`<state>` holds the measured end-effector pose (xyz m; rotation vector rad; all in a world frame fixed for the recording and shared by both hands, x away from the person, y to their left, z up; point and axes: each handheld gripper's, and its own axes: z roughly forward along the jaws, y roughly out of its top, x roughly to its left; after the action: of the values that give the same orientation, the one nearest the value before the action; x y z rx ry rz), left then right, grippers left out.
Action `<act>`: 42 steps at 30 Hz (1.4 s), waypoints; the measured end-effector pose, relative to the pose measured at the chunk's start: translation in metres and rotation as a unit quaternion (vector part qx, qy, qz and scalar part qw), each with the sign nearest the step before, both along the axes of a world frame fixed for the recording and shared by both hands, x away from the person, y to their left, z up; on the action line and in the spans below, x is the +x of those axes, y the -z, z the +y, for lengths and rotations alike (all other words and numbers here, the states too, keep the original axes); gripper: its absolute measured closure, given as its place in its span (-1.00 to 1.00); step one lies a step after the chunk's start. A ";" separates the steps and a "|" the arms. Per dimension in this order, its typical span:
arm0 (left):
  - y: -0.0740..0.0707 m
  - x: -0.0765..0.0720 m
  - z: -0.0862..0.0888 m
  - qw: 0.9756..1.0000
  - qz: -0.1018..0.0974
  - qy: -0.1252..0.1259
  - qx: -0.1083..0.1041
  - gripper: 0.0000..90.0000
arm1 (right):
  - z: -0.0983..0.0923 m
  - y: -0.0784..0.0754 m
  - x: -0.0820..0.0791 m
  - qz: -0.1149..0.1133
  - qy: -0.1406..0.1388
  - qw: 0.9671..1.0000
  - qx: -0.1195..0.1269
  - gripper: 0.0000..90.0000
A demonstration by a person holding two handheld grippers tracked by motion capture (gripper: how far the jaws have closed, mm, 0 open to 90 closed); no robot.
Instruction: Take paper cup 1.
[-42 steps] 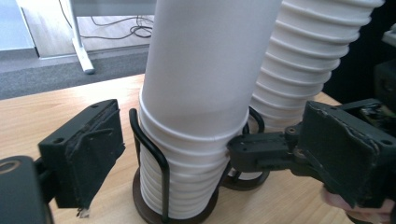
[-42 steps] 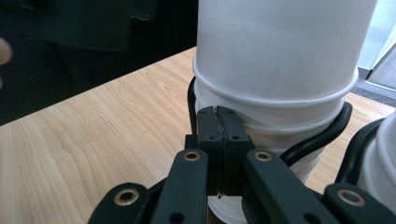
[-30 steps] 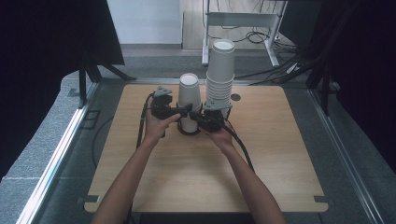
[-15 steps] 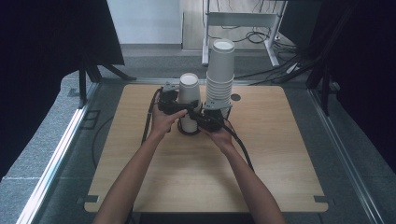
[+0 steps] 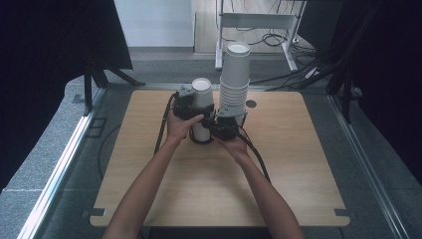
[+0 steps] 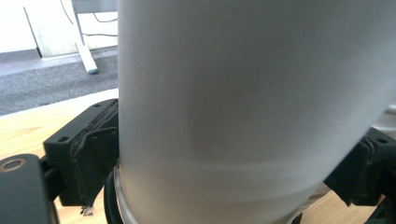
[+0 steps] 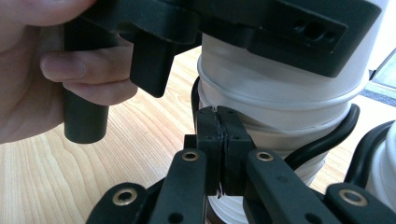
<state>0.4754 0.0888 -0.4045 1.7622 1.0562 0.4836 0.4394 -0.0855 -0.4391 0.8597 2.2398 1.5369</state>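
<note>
On the wooden counter (image 5: 298,164), near its far edge, a short stack of white paper cups (image 5: 201,107) stands upside down. The left tongs (image 5: 191,103) reach in from its left with the jaws set on either side of the upper cup; in the left gripper view the cup wall (image 6: 243,116) sits between the two black pads, which have just been closing in and lie against its sides, grasping it. Lower on the same short stack, the right tongs (image 7: 219,140) are clenched tight, pads together, nipping the rolled rim of a lower cup (image 7: 280,100). Just right of them rises the tall stack of white paper cups (image 5: 235,79), also upside down, close beside the short one.
</note>
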 end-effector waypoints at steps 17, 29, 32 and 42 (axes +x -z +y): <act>-0.003 -0.001 -0.001 1.000 -0.023 0.004 0.020 -0.74 | -0.002 0.001 0.002 0.005 0.001 1.000 0.004 0.96; -0.004 0.001 -0.001 1.000 -0.021 0.006 0.019 -0.74 | -0.003 0.001 0.003 0.000 0.004 1.000 0.006 0.96; -0.003 0.000 -0.001 1.000 -0.021 0.005 0.019 -0.74 | -0.004 0.000 0.003 0.003 0.006 1.000 0.010 0.98; -0.005 0.001 -0.001 1.000 -0.015 0.006 0.024 -0.74 | -0.003 -0.001 0.003 0.000 0.010 1.000 0.006 0.98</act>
<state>0.4764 0.0877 -0.3993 1.7965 1.0206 0.5307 0.4423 -0.0885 -0.4384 0.8828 2.2181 1.5427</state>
